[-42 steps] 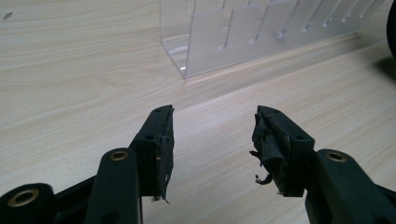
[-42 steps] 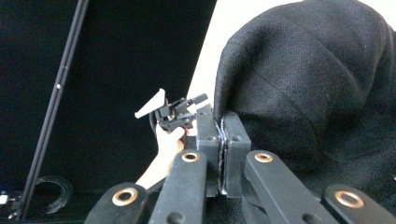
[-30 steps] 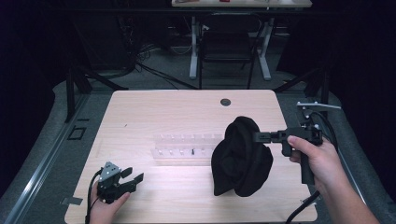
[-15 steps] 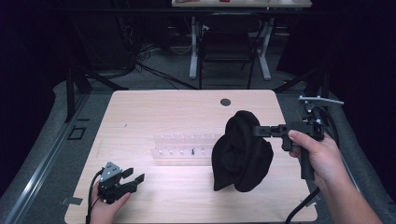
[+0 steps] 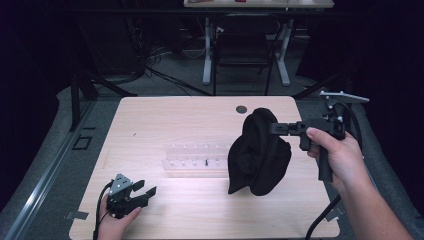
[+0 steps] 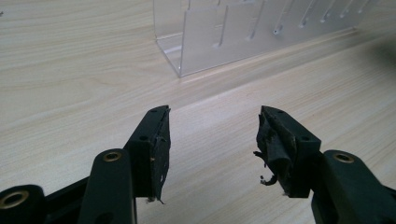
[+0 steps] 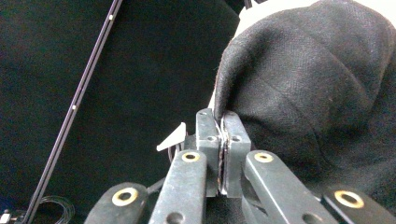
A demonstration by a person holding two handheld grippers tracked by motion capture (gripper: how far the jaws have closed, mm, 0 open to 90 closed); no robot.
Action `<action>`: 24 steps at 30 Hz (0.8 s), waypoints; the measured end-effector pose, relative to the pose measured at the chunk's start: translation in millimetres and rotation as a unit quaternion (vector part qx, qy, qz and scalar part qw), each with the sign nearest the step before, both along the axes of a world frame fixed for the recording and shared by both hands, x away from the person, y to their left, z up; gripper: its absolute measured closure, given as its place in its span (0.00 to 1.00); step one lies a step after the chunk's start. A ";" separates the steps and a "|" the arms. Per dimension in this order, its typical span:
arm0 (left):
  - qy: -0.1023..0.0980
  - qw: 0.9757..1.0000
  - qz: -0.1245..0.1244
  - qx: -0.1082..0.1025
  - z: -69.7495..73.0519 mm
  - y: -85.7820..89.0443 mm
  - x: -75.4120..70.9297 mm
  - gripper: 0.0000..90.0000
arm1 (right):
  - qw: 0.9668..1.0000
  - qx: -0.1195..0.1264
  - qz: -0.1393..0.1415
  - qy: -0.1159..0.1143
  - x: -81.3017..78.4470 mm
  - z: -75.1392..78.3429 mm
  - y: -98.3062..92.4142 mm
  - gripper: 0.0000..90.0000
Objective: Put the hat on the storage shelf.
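Since a second ago the black cloth (image 5: 259,152) has been carried slightly up and rightward in the high view, pinched at an edge fold by the right gripper (image 5: 272,128), whose jaws are pressed together on it. It hangs right of centre, its lower end seemingly brushing the table (image 5: 165,117) beside the clear rack (image 5: 192,159). The left gripper (image 5: 147,192), jaws spread and empty, has stayed at lower left; a lift appears under way.

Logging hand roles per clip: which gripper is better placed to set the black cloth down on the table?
Right. The right gripper is shut on the black cloth, which hangs from it; the left gripper is open near the table edge.
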State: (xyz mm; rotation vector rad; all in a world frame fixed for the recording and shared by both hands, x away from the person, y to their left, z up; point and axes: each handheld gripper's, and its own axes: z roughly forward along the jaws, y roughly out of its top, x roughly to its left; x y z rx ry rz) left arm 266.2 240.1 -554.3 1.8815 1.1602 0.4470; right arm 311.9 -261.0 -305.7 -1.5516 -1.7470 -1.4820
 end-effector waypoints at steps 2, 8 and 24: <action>0.003 1.000 -0.001 0.003 0.1 0.9 0.4 0.49 | 1.000 0.002 -0.001 -0.001 2.7 1.5 2.0 0.98; 0.000 1.000 0.001 -0.002 0.4 1.5 -0.1 0.49 | 1.000 0.011 -0.002 -0.004 9.1 2.1 9.0 0.98; -0.002 1.000 -0.003 -0.002 1.0 0.8 -0.1 0.50 | 1.000 0.007 -0.003 -0.004 24.1 2.0 22.7 0.98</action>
